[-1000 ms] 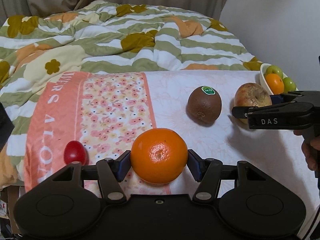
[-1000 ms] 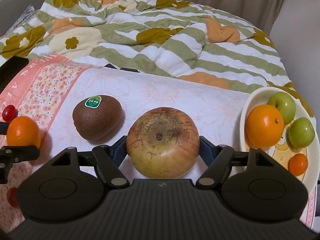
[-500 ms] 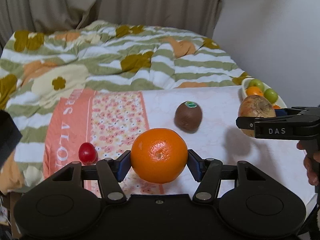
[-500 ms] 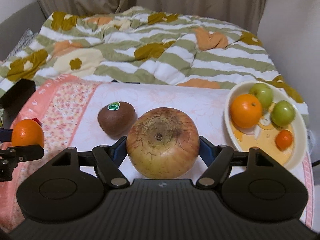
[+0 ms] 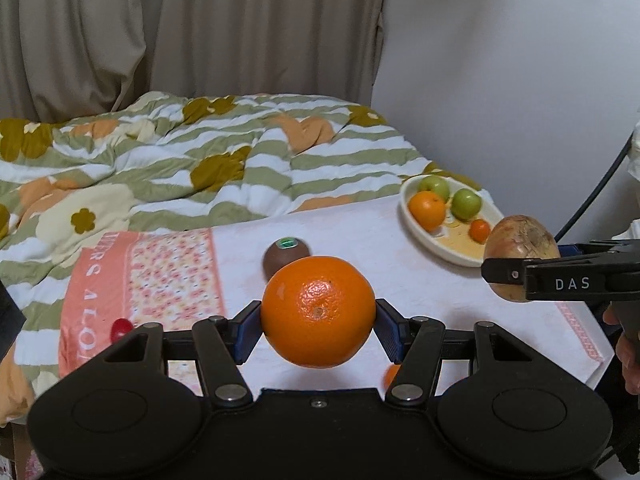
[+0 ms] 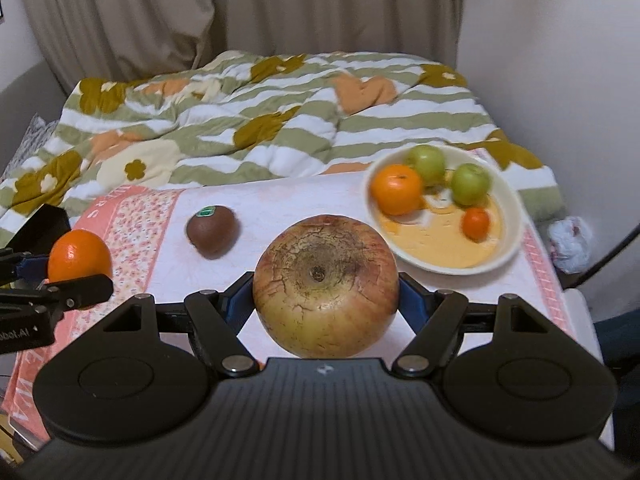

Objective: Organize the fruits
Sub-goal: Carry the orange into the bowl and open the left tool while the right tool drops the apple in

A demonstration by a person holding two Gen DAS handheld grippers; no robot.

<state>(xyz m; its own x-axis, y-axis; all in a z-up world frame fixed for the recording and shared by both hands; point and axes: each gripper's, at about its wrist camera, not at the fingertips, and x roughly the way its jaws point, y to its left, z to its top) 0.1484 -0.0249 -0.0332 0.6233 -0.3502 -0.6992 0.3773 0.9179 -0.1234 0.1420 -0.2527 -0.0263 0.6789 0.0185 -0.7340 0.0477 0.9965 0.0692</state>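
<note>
My left gripper [image 5: 318,320] is shut on a large orange [image 5: 318,310] and holds it above the cloth; the orange also shows in the right wrist view [image 6: 79,254]. My right gripper [image 6: 326,296] is shut on a big yellow-red apple [image 6: 326,284], also seen at the right of the left wrist view [image 5: 520,246]. A brown kiwi [image 6: 211,230] with a green sticker lies on the cloth. A cream bowl [image 6: 510,222] at the right holds an orange [image 6: 396,188], two green apples [image 6: 470,183] and a small tangerine [image 6: 476,222].
A red cherry tomato [image 5: 121,328] lies on the pink floral cloth [image 5: 160,272] at the left. A small orange fruit [image 5: 392,376] peeks out under my left gripper. A striped quilt [image 6: 260,120] covers the bed behind. Curtains and a white wall stand beyond.
Both grippers have risen and pulled back with their fruit, so the cloth, kiwi and bowl look smaller and lower. The whole bowl has come into view.
</note>
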